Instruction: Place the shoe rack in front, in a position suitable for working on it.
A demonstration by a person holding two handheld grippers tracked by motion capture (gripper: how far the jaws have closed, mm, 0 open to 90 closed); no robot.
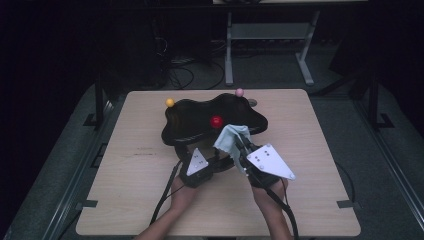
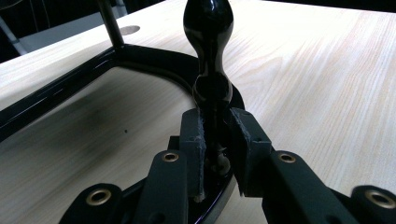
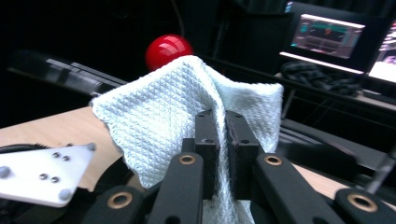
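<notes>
Your left hand-held gripper (image 2: 215, 140) pinches the black stand (image 1: 210, 122) while your right hand-held gripper (image 3: 223, 140) pinches the cloth (image 3: 159, 116); hard wiping could knock the red ball (image 3: 168, 49) loose.

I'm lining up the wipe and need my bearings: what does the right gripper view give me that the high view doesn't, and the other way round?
Right gripper view alone: the cloth's waffle weave pinched between shut jaws, and lit screens behind.

High view alone: the whole black stand on the table, its yellow ball and pink ball, both hands, and the left gripper at the stand's near edge.

Both: the cloth, the red ball and the right gripper.
</notes>
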